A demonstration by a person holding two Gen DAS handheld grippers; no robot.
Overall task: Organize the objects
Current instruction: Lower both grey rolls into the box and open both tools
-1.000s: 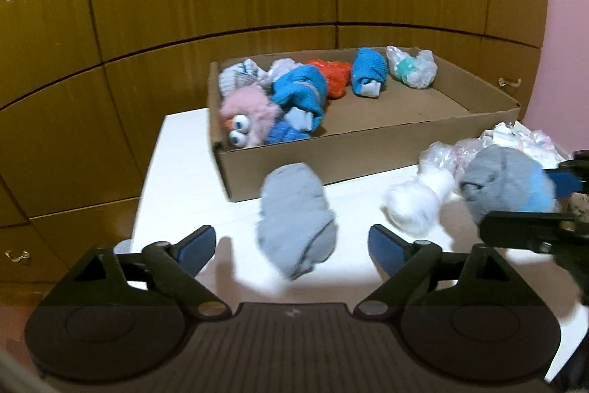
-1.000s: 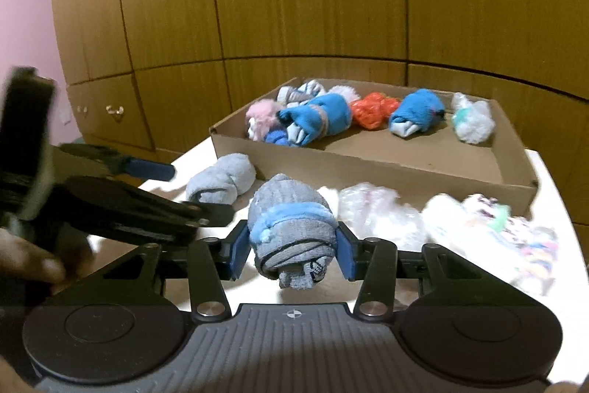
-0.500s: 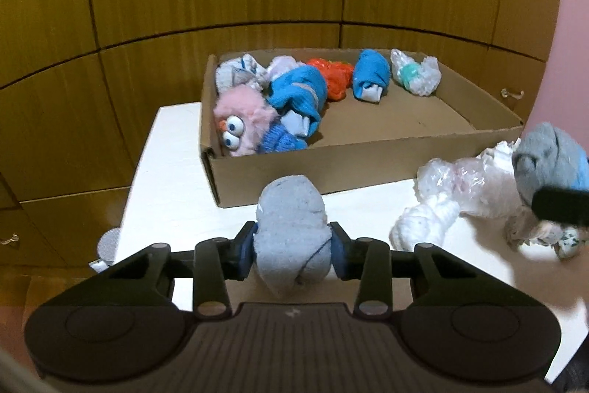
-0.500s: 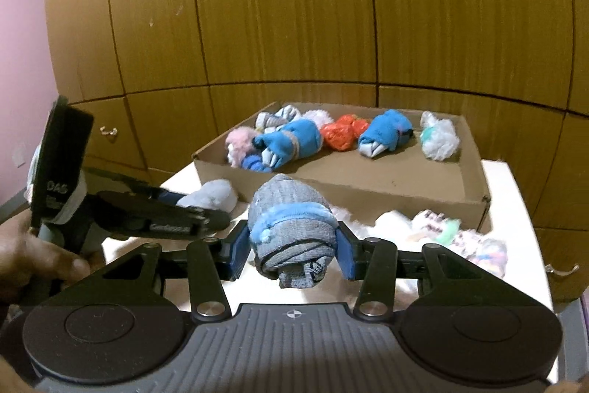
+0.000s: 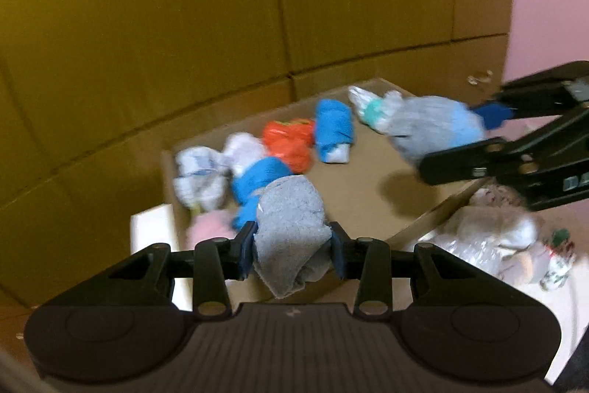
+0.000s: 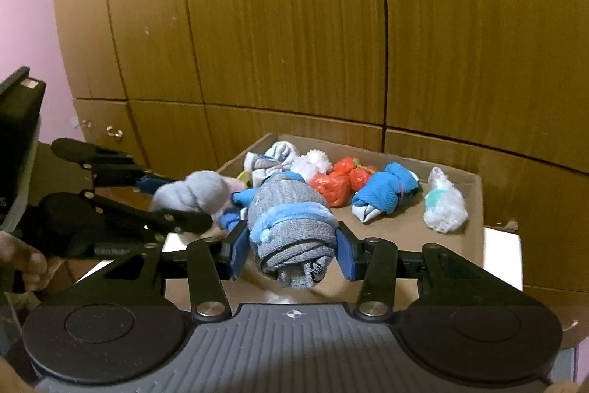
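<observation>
My left gripper (image 5: 291,247) is shut on a plain grey sock roll (image 5: 291,227), held over the near left part of the cardboard box (image 5: 371,194). My right gripper (image 6: 291,249) is shut on a grey sock roll with blue bands (image 6: 291,223), also above the box (image 6: 456,238). In the left wrist view the right gripper (image 5: 475,131) and its grey and blue roll (image 5: 430,126) hang over the box's right half. From the right wrist, the left gripper (image 6: 173,197) and its grey roll (image 6: 198,190) show at the left. Several sock bundles lie along the box's far side: blue (image 6: 383,194), orange (image 6: 338,181), white (image 6: 443,205).
A pile of pale and clear-wrapped bundles (image 5: 504,245) lies on the white table (image 5: 154,227) right of the box. Brown wooden cupboard doors (image 6: 294,24) stand close behind it. A person's hand (image 6: 22,260) holds the left gripper.
The left gripper closed on the plain grey roll and lifted it from the table to above the box. The right gripper carried its grey and blue roll up and over the box too.
</observation>
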